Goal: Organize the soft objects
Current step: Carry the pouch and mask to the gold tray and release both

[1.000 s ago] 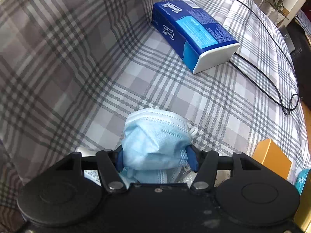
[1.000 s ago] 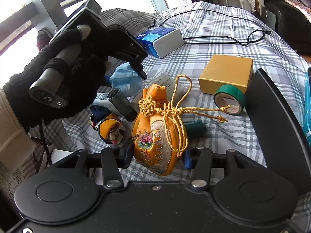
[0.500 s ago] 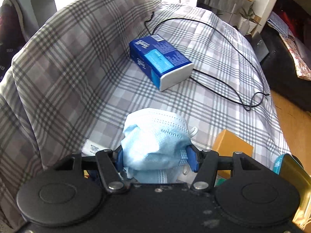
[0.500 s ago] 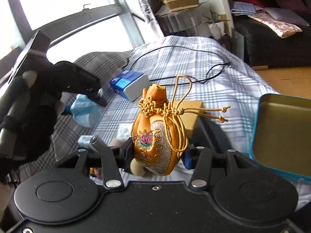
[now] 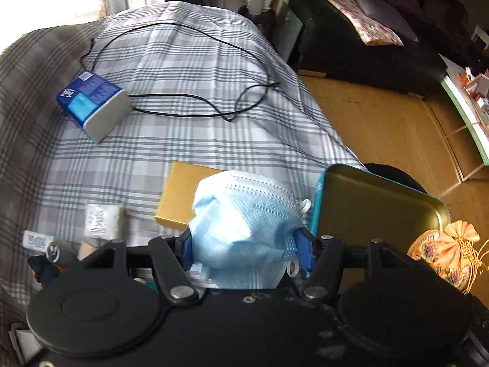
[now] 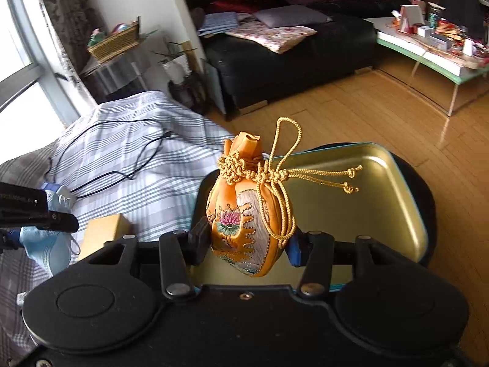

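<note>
Right tongs (image 6: 247, 244) clamp pouch (image 6: 244, 214) directly over tin tray (image 6: 351, 202). Left tongs (image 5: 244, 249), jaws opening, mask (image 5: 244, 229) still between pads, short of tray's edge; right nearer.

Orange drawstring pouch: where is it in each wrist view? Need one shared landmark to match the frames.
Left wrist: orange drawstring pouch at the far right edge, low, just right of the tin tray.
Right wrist: centre of the frame, clamped in the right gripper, in front of the same tray.
Shared landmark: the gold-lined tin tray with the teal rim; the blue face mask also shows in both.
</note>
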`<state>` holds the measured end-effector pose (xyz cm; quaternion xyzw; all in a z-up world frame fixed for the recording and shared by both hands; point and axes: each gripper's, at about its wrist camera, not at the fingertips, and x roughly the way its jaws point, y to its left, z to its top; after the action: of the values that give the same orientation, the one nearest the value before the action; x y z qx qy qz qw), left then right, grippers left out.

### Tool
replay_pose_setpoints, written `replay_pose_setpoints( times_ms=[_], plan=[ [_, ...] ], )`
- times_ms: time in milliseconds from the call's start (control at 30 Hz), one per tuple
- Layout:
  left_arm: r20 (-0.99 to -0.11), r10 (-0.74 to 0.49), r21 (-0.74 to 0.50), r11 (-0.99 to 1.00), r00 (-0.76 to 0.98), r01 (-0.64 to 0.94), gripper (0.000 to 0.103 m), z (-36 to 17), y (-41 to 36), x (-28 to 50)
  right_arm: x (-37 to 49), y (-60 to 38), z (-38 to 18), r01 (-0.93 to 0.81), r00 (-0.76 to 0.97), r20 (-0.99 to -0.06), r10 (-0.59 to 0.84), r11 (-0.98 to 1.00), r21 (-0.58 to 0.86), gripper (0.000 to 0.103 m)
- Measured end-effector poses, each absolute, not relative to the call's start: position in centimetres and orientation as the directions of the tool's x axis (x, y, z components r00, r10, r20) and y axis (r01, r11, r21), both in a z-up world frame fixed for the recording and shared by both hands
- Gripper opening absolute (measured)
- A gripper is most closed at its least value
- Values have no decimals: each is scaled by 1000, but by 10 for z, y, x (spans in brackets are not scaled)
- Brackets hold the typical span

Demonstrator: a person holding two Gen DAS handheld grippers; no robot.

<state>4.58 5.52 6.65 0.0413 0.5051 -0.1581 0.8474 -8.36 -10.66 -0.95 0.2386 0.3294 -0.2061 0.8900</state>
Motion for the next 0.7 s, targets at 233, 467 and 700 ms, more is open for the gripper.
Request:
replay_pose_setpoints(
  times_ms=[233,467,700],
  plan=[
    [-886,-247,-76,912,392,403,60,50,-14,31,-86,-134,-20,631,630,-715,-302,736,245,49],
    [-892,-235,-47,898,386,437,71,35,-49,32,-89,-146,-25,674,601,-728,-331,699,239,52],
    [-890,-246,-51,891,384,451,81,27,-57,34,-91,-150,-25,691,596,-723,-349,682,240,53]
  ],
)
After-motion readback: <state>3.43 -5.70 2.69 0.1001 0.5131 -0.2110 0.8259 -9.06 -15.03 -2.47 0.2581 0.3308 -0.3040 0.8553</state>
